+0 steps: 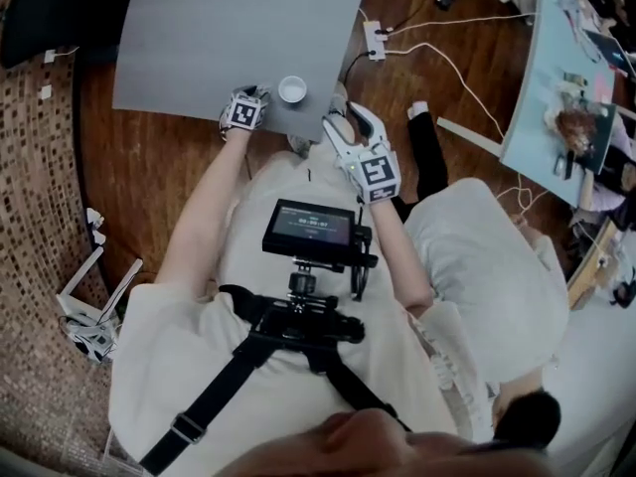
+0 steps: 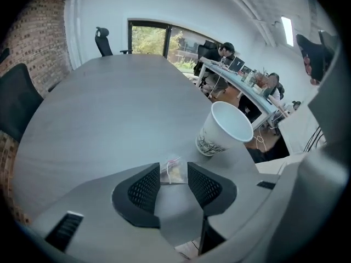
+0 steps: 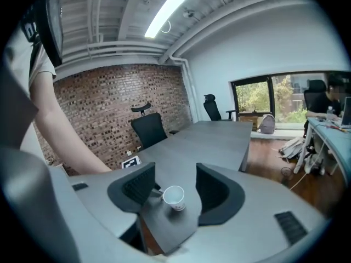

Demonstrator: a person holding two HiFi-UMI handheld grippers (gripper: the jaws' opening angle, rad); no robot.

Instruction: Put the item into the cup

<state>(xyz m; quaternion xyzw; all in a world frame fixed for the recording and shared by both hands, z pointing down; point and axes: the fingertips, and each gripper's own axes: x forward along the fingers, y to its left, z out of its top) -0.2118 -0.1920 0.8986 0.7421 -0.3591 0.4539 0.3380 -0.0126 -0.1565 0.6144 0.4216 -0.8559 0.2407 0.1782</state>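
Note:
A small clear plastic bag [image 2: 173,173] with something pale inside lies on the grey table [image 2: 109,114], between the tips of my left gripper [image 2: 173,167]. The jaws stand apart on either side of it, with the pads not pressing it. A white paper cup [image 2: 225,129] with a dark print stands upright just ahead and to the right. In the head view the left gripper [image 1: 243,110] is at the table's near edge, left of the cup [image 1: 292,88]. My right gripper [image 1: 348,125] hangs off the table's corner, open and empty, and in its own view the cup [image 3: 174,197] shows beyond its jaws [image 3: 175,171].
Black office chairs [image 2: 104,40] stand round the long table. A second desk [image 1: 556,78] with clutter is at the right, with people seated there. Cables and a power strip [image 1: 375,40] lie on the wooden floor. A camera rig [image 1: 310,229] hangs on the person's chest.

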